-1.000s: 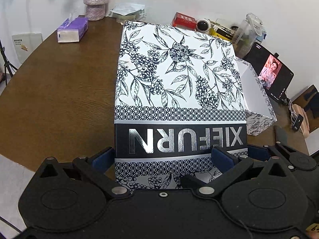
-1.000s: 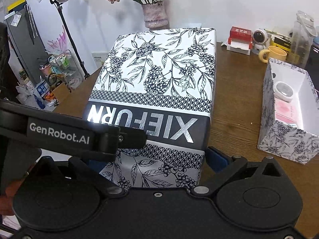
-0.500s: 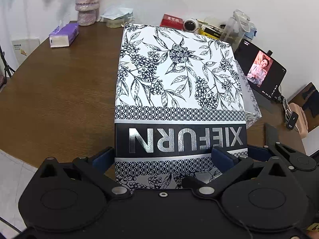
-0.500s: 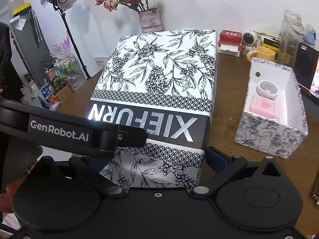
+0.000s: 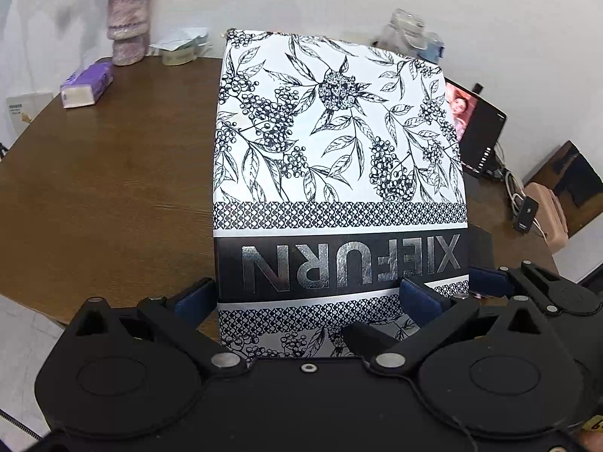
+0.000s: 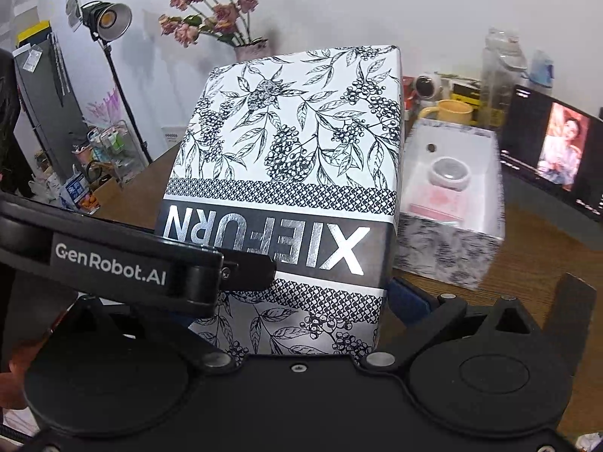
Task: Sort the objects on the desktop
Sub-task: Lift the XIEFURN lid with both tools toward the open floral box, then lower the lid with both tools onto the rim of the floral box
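Note:
A black-and-white floral box lid point(image 5: 335, 143) marked XIEFURN fills both views, held above the brown table point(image 5: 113, 173). My left gripper point(image 5: 307, 297) is shut on the lid's near end, its blue pads point(image 5: 196, 297) pressing it from either side. My right gripper point(image 6: 297, 301) is shut on the same end; its left finger is hidden behind the left gripper's arm point(image 6: 124, 263). The matching open box base point(image 6: 452, 256) stands on the table just right of the lid point(image 6: 290, 150), holding a white round item point(image 6: 450, 173) and a pink packet point(image 6: 437, 203). The left wrist view hides the base.
A lit tablet point(image 6: 557, 158) leans at the right behind the base. A yellow mug point(image 6: 452, 111), a clear jug point(image 6: 505, 75) and small clutter line the back wall. A flower vase point(image 5: 126, 26) and purple tissue pack point(image 5: 86, 86) sit at the far left.
Both grippers have lifted the lid and carried it right toward the open base, which now sits close against the lid's right edge and is hidden in the left wrist view.

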Demonstrator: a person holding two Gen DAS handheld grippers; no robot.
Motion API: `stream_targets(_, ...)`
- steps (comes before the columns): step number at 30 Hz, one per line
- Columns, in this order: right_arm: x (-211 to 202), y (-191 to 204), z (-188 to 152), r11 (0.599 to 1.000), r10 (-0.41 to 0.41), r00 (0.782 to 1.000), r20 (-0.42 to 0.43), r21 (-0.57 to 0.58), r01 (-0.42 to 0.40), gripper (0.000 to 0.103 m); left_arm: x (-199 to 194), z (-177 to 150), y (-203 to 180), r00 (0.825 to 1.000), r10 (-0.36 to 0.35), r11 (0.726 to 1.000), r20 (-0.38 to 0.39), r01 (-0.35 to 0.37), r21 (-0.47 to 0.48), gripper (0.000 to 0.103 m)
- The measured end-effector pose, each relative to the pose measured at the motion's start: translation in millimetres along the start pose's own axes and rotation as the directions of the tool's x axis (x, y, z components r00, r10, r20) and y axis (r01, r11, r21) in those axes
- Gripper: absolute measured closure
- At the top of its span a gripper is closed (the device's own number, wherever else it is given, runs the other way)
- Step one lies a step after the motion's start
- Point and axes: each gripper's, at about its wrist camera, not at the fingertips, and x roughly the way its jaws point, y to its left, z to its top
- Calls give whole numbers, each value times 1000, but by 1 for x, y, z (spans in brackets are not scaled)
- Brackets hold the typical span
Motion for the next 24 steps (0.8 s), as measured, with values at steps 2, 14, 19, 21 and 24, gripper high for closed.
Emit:
stream_targets(2, -7, -9, -4, 1000, -9, 1000, 9, 4, 9, 1, 2, -2, -9, 1000, -8, 1000, -1, 8, 7, 0)
stream_targets(14, -36, -48, -20, 997, -70, 997, 37, 16, 69, 1, 14, -16, -49, 999, -54, 998, -9, 54, 34, 0)
stream_targets(19, -42, -61, -21, 994, -95, 995, 41, 49, 93, 1, 21, -14, -59, 997, -73, 996, -14, 74, 58, 0)
stream_targets(21, -43, -66, -20, 993, -108, 993, 48, 58, 105, 1, 25, -10, -62, 997, -81, 994, -16, 82, 72, 0)
stream_targets(24, -42, -74, -19, 990, -123, 991, 52, 76, 119, 1, 33, -5, -64, 996, -90, 992, -22, 91, 89, 0)
